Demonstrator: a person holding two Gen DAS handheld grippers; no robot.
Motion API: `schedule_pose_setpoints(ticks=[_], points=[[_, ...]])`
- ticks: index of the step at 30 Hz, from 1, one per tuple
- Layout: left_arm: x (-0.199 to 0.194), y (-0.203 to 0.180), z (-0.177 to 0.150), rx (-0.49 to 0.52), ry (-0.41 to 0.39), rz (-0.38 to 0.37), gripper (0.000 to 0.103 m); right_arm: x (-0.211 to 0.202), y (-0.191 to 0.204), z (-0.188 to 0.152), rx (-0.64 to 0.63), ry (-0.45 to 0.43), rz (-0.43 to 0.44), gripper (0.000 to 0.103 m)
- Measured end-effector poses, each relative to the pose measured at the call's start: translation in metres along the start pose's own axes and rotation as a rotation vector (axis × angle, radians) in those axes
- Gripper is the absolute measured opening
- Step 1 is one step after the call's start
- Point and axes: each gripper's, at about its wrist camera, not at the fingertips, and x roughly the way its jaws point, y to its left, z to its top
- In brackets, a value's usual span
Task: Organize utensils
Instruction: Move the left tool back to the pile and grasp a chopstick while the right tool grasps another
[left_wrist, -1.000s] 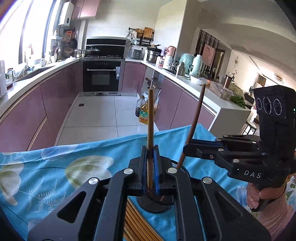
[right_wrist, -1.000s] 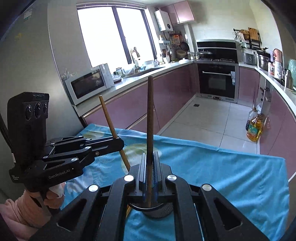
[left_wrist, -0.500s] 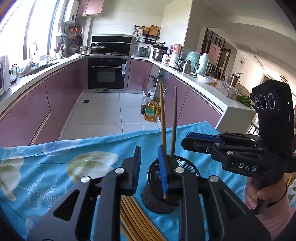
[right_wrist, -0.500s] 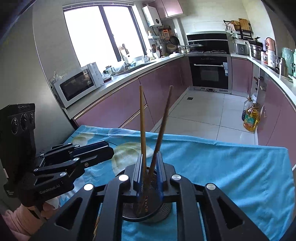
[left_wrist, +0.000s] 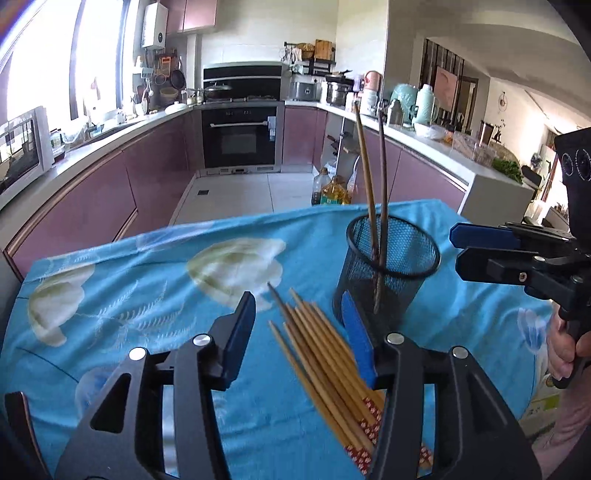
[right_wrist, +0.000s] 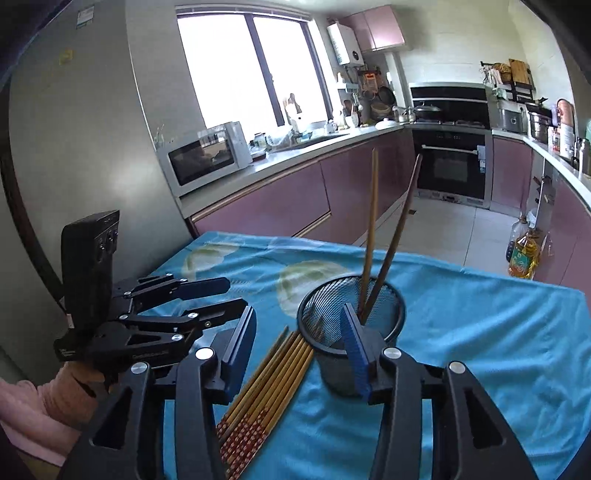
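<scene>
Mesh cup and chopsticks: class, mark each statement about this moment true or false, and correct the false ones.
1. Two chopsticks stand in the black mesh cup. True.
2. The bundle of chopsticks lies on a bare wooden table. False: on a blue floral cloth.
3. The left claw grips a chopstick. False: its jaws are opening, with nothing pressed between them.
4. The bundle lies beside the cup. True.

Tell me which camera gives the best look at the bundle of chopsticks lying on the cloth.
The right wrist view: the chopsticks show sharp from their tips to the red patterned ends, beside the mesh cup. The left wrist view shows the same bundle blurred, with its patterned ends partly hidden behind the left claw.
</scene>
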Motion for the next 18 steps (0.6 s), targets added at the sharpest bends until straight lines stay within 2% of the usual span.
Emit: schedule_pose_setpoints(ticks=[4, 7, 11, 18], points=[[0.014, 0.01, -0.037, -0.026, 0.091, -0.006, 0.048, 0.028, 0.009, -0.028, 0.014, 0.106, -0.003, 0.045], [0.022, 0.012, -0.058, -0.035, 0.141, -0.009, 0.048, 0.047, 0.012, -0.045, 0.024, 0.167, -0.04, 0.045], [0.025, 0.012, -0.075, -0.051, 0.162, -0.022, 0.048, 0.058, 0.015, -0.057, 0.033, 0.199, -0.059, 0.045], [0.027, 0.004, -0.086, -0.036, 0.188, -0.022, 0.048, 0.063, 0.016, -0.064, 0.042, 0.215, -0.094, 0.045]])
